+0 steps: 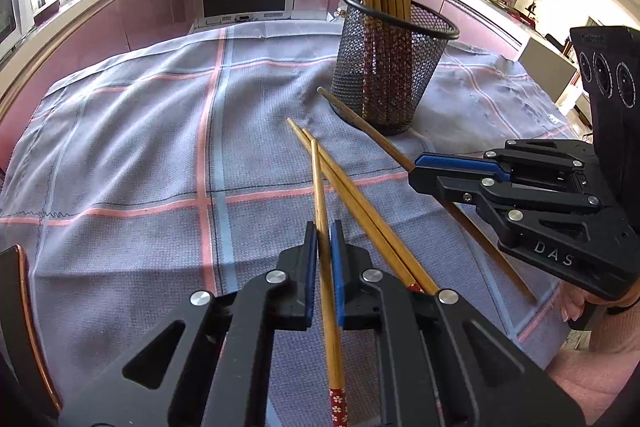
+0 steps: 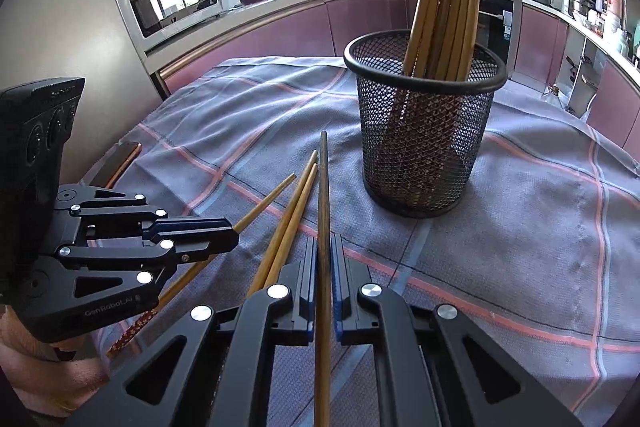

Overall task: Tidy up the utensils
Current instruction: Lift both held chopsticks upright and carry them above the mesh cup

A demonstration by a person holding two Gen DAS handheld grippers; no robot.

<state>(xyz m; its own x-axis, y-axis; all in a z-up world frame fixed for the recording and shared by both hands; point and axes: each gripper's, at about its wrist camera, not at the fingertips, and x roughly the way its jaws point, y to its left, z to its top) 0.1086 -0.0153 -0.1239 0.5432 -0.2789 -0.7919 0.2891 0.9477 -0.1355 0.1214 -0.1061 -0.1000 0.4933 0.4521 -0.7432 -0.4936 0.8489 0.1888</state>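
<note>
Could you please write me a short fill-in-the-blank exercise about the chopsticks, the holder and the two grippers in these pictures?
1. The left gripper is shut on one ____.
2. The mesh holder stands upright on the checked ____.
3. Between the two held chopsticks, ____ loose chopsticks lie side by side on the cloth.
4. The chopstick in the right gripper is ____ in colour than the others.

Missing words: chopstick; cloth; two; darker
</note>
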